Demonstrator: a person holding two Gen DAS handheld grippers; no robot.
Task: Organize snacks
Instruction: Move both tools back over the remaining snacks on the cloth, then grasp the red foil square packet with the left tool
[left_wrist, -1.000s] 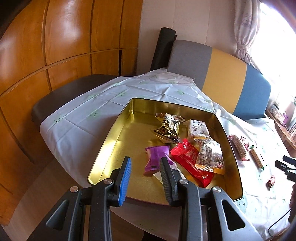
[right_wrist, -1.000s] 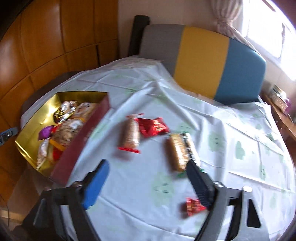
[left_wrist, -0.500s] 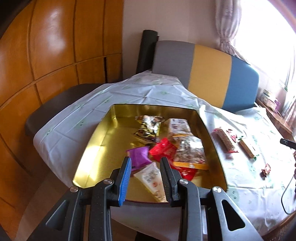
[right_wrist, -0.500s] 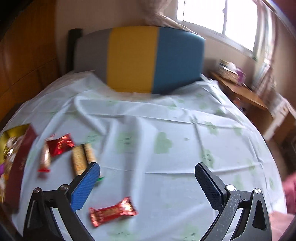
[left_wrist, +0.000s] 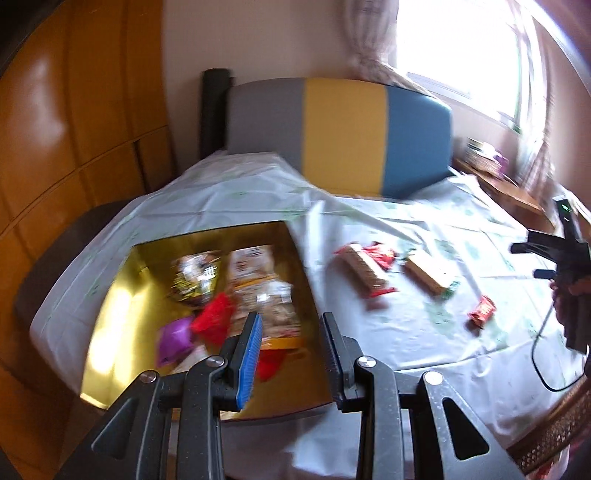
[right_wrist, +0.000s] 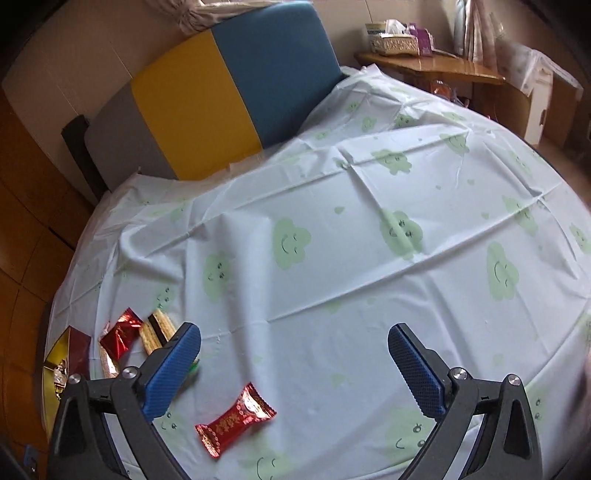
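A round tabletop (right_wrist: 369, 295) is draped in a white plastic cloth printed with green smiling clouds (right_wrist: 291, 240). At its left edge sits an open gold-lined tin box (left_wrist: 114, 295) holding snack packets. On the cloth beside the box lie a long wafer bar in clear wrap (left_wrist: 364, 266), a crumpled red foil packet (left_wrist: 382, 254) touching it, a second wafer bar (left_wrist: 428, 275), and, nearer the edge, a small red foil-wrapped candy (right_wrist: 236, 419).

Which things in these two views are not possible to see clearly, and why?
- Left wrist view: snack labels in the gold tin are lost to motion blur.
- Right wrist view: the tin is cut by the left edge; the wafer pack is partly behind the right gripper finger.
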